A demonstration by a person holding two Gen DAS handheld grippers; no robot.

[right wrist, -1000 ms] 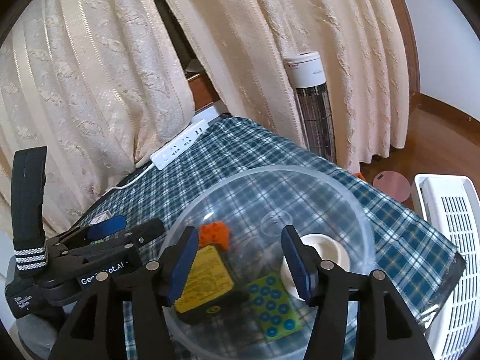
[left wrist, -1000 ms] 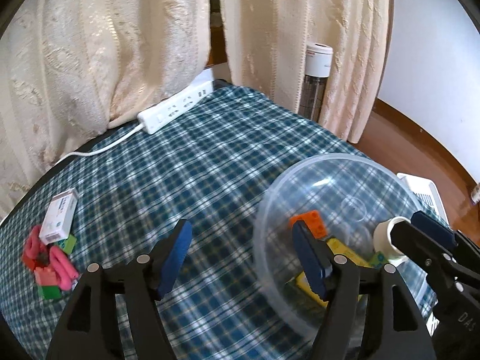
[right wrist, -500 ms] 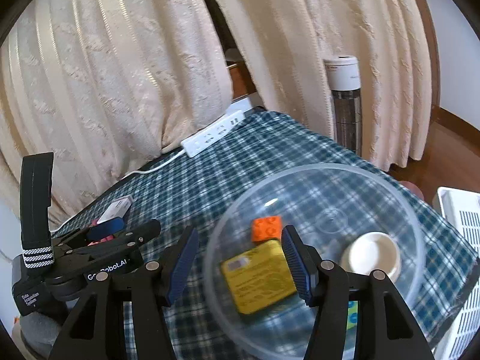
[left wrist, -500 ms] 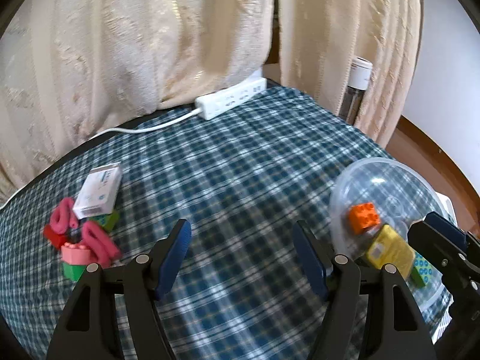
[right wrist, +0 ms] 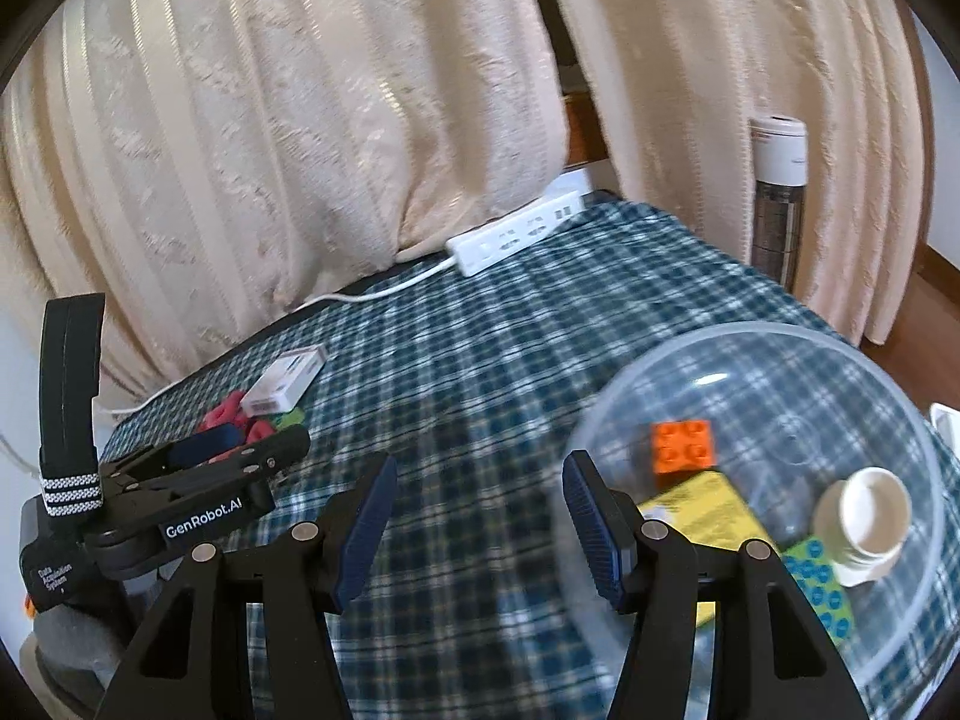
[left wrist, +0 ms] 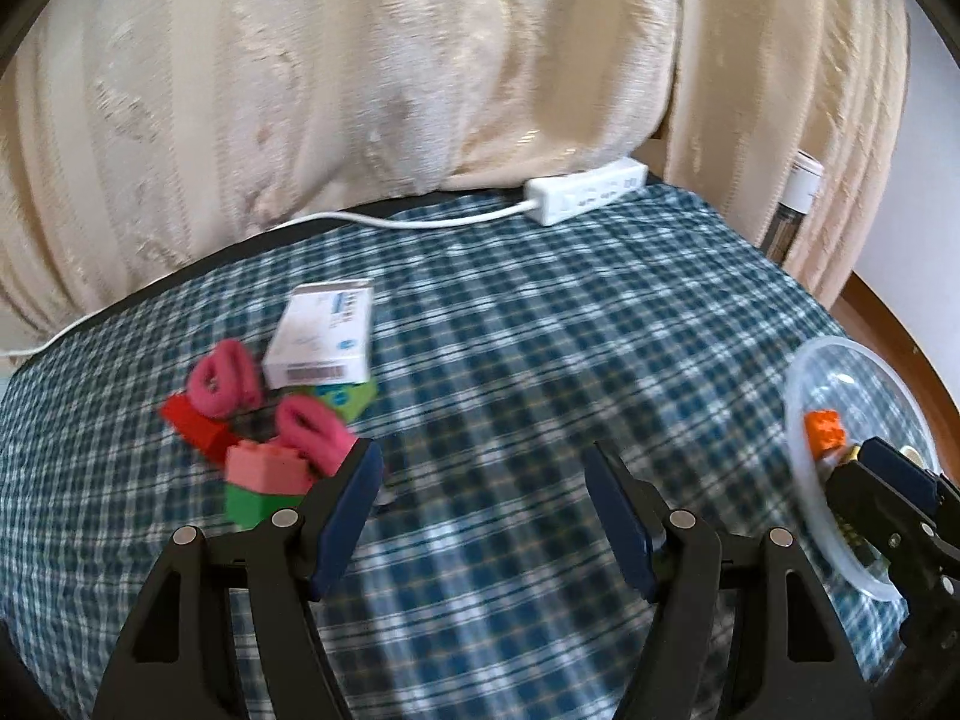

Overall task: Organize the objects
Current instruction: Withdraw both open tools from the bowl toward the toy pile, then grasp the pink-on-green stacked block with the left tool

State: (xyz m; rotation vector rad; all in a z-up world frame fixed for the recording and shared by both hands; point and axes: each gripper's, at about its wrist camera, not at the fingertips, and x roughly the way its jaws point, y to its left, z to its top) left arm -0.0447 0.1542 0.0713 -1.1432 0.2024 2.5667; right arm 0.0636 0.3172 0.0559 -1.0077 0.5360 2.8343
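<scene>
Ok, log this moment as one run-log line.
left gripper: open, empty | right gripper: open, empty | clear bowl: orange brick, yellow box, white cup | loose pile: on cloth

Reading "GenRobot.AI" in white along the black side of the left gripper, and "Data Acquisition System" in small white letters on its rear housing. Showing a barcode, print too blurred to read, on the white carton.
</scene>
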